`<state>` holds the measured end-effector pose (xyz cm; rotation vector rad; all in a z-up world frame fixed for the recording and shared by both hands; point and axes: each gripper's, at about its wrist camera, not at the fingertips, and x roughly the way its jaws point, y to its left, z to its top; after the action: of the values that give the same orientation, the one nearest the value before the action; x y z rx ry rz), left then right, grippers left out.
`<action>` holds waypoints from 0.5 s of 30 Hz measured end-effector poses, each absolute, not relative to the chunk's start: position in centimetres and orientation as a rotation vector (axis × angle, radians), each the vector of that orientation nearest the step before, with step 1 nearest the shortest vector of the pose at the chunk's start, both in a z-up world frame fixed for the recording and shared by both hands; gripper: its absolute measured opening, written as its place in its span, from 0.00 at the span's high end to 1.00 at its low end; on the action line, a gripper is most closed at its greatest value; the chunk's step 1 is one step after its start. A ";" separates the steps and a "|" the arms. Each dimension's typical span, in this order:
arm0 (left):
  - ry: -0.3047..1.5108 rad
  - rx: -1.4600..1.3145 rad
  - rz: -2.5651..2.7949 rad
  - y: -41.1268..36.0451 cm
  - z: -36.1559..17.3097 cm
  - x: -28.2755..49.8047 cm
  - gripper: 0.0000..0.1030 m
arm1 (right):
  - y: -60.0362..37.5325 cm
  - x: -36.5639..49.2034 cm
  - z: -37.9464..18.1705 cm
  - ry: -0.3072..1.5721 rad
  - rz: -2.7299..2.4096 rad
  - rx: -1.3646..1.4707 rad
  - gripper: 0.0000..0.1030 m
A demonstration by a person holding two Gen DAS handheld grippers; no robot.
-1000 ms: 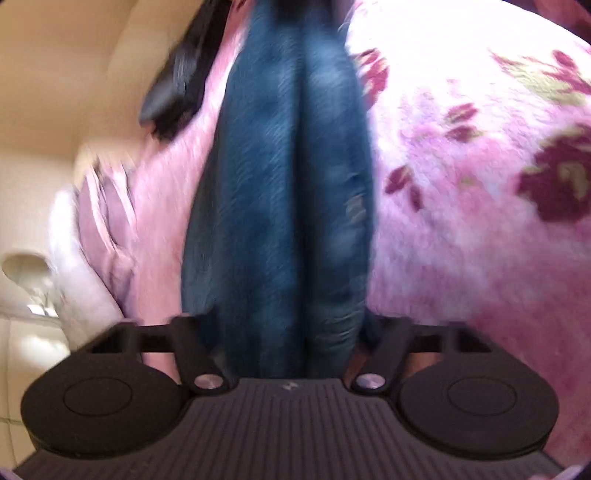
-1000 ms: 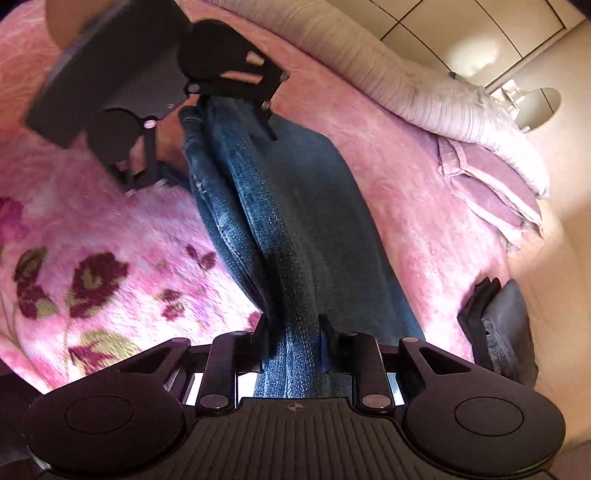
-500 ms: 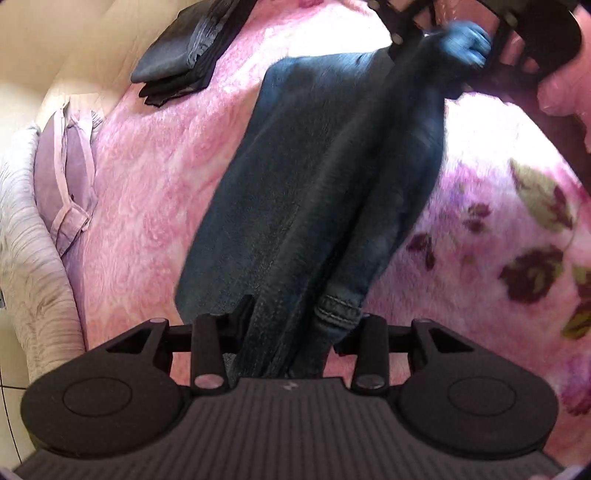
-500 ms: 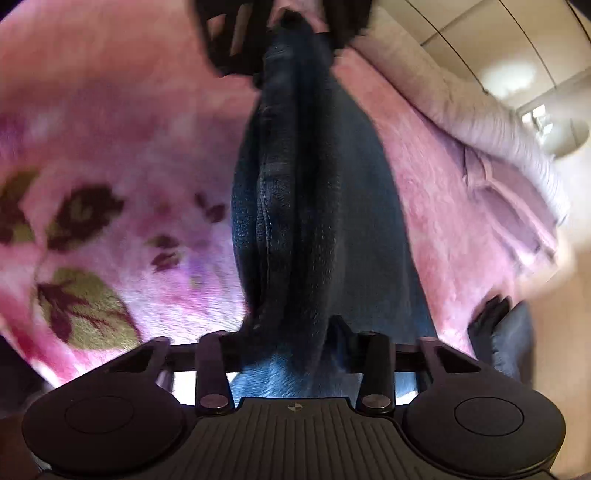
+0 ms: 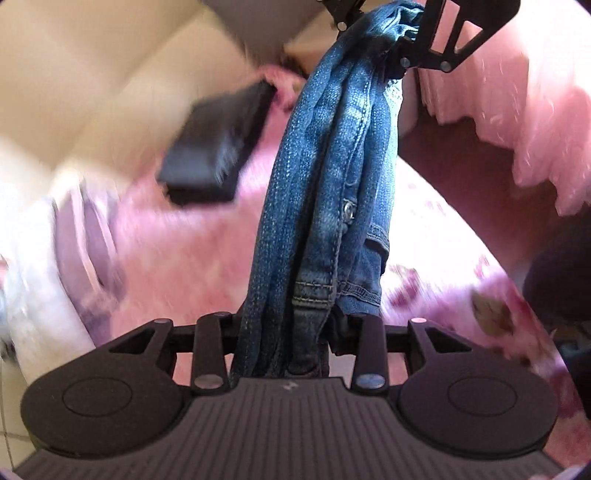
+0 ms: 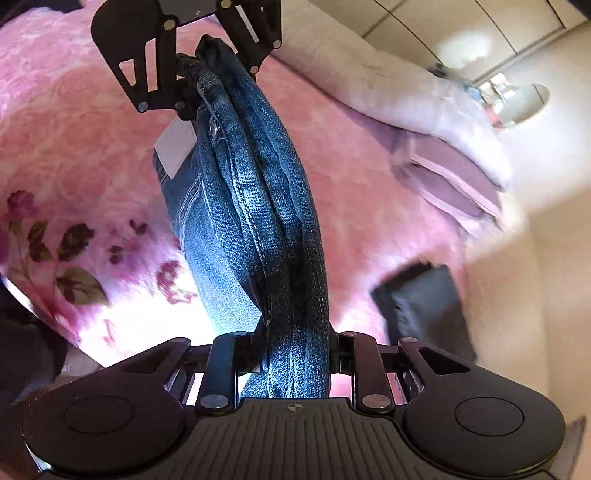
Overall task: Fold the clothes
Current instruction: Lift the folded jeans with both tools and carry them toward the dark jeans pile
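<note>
A pair of blue jeans (image 5: 332,192) hangs bunched and stretched between my two grippers, lifted off the pink bed. My left gripper (image 5: 291,343) is shut on one end of the jeans; it also shows at the top of the right wrist view (image 6: 207,70). My right gripper (image 6: 295,362) is shut on the other end of the jeans (image 6: 251,206); it also shows at the top of the left wrist view (image 5: 391,33). A white label (image 6: 175,147) hangs from the jeans near the left gripper.
A pink floral blanket (image 6: 74,155) covers the bed. A folded stack of dark clothes (image 5: 218,147) lies near the bed's edge, also in the right wrist view (image 6: 424,306). A purple pillow (image 6: 447,177) and a pale striped bolster (image 6: 388,92) lie at the head.
Both grippers have lifted the jeans off the blanket, so the cloth now hangs in a tight bundle between them. The views have swung; the background is blurred.
</note>
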<state>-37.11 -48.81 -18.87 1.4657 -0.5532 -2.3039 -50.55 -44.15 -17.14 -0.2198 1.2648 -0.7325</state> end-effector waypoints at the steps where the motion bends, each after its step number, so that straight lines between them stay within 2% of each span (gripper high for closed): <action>1: -0.572 1.448 -2.305 -49.7 -18.3 -38.3 0.68 | -44.3 -51.2 -16.2 1.269 -0.753 -0.228 0.78; 9: -0.694 1.326 -2.287 -58.3 -14.3 -48.5 0.67 | -53.0 -59.4 -12.5 1.248 -0.866 -0.315 0.78; 15: -0.683 1.303 -2.175 -69.2 -16.1 -58.5 0.67 | -65.6 -68.2 -13.4 1.218 -0.879 -0.426 0.77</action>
<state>-58.46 -69.18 -16.08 1.3028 -0.6826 -2.1754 -68.20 -65.57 -13.37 -0.4264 1.2180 -0.8785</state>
